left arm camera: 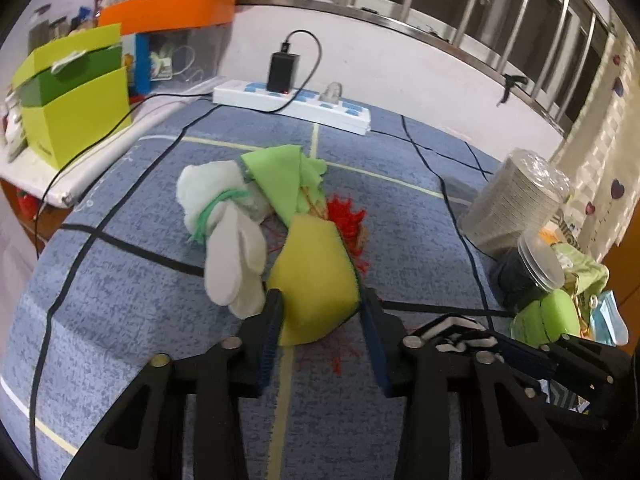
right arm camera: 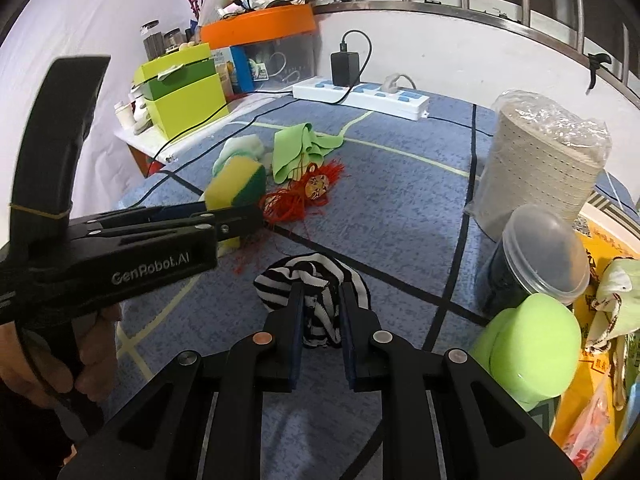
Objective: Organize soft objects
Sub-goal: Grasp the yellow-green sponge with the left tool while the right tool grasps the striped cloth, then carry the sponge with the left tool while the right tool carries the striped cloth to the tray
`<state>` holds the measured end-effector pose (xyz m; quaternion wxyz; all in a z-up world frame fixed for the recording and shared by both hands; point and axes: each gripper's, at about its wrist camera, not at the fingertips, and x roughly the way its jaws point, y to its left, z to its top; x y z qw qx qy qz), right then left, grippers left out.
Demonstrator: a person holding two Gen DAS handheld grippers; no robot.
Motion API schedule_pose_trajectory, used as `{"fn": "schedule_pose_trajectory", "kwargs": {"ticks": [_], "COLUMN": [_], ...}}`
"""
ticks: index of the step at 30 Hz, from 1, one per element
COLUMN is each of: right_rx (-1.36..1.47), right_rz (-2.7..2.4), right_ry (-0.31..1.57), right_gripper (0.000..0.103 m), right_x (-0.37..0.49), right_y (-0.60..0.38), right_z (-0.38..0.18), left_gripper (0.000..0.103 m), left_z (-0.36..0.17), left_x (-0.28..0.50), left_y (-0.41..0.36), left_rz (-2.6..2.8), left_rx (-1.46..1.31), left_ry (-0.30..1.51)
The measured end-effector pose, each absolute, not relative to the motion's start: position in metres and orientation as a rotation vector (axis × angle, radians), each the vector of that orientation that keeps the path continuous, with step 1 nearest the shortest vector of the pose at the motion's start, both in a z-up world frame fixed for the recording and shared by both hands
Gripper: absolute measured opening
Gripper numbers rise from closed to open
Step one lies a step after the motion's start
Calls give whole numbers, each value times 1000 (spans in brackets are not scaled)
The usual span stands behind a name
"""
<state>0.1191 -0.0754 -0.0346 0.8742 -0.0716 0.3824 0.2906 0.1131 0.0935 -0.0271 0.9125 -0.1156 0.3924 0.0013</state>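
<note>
Sponge position: yellow-and-green sponge (left arm camera: 314,276) sits straight ahead of the left claw (left arm camera: 320,300), between its 2 jaws, at the near edge of the soft pile on the blue tabletop (left arm camera: 120,300)
Left claw state: about half open, both pads against the sponge's sides, so it has hold of the sponge
Striped cloth position: black-and-white striped cloth (right arm camera: 316,292) bunched directly in front of the right claw (right arm camera: 320,300), apart from the pile
Right claw state: nearly closed, pinching a fold of the striped cloth
Pile beyond: white glove (left arm camera: 232,256), green cloth (left arm camera: 280,176) and red tassel (left arm camera: 346,216) lie just behind the sponge
Nearer hand: left, judged from its reach into the pile
</note>
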Motion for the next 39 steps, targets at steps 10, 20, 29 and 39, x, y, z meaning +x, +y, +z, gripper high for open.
{"fn": "schedule_pose_trajectory", "kwargs": {"ticks": [10, 20, 29, 39], "right_rx": [-114, -65, -21, 6], "right_rz": [590, 563, 531, 467], "right_ry": [740, 673, 627, 594], "right_gripper": [17, 17, 17, 17], "right_x": [105, 78, 53, 33], "right_y": [-89, -117, -148, -182], "right_z": [-16, 7, 21, 31], "left_gripper": [34, 34, 34, 34], "left_z": [-6, 18, 35, 47], "left_x": [88, 58, 37, 21], "left_y": [95, 66, 32, -1], "left_rz": [4, -42, -94, -157], "left_rx": [-257, -211, -154, -108], "left_ry": [740, 711, 693, 676]}}
